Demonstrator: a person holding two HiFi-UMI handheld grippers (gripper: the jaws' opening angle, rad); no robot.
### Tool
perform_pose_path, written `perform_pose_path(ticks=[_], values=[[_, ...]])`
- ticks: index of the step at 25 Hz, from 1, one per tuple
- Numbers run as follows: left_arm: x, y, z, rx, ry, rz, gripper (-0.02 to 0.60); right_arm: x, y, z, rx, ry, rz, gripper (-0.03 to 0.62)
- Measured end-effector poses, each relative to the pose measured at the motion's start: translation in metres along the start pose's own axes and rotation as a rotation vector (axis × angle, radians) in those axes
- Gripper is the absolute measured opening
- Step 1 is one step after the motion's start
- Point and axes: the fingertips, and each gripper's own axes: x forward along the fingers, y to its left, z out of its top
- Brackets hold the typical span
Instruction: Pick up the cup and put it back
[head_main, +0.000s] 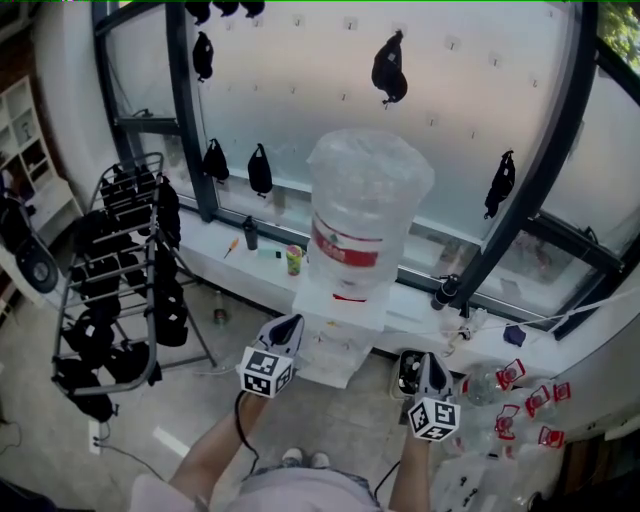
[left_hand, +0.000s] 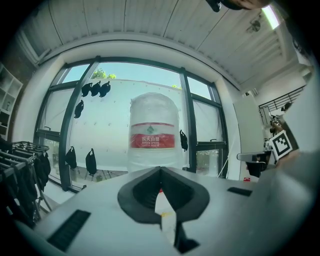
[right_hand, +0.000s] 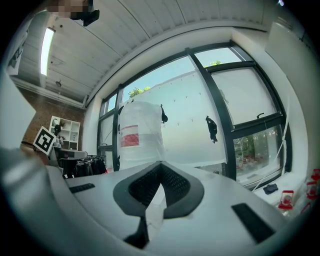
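Note:
A small green cup (head_main: 294, 260) stands on the white window sill (head_main: 215, 245), just left of the water dispenser (head_main: 335, 335) with its big clear bottle (head_main: 365, 205). My left gripper (head_main: 288, 328) is held in front of the dispenser's left side, jaws shut with nothing between them. To the right, my right gripper (head_main: 431, 368) is also shut and empty. In the left gripper view the closed tips (left_hand: 160, 171) point level at the bottle (left_hand: 153, 132). The right gripper view has the closed tips (right_hand: 160, 165) to the right of the bottle (right_hand: 140, 135). Neither gripper view shows the cup.
A wire rack (head_main: 120, 285) hung with black items stands on the floor at the left. Several small bottles with red labels (head_main: 525, 400) lie at the lower right. Black pouches (head_main: 389, 68) hang on the frosted window. A dark slanted window post (head_main: 540, 170) rises at the right.

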Motion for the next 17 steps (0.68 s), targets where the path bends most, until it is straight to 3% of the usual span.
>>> perform_pose_path(ticks=[17], values=[[0.017,0.001,-0.003,0.001,0.002,-0.003,0.025,0.015,-0.002,-0.006,0.009,0.01,0.022,0.015]])
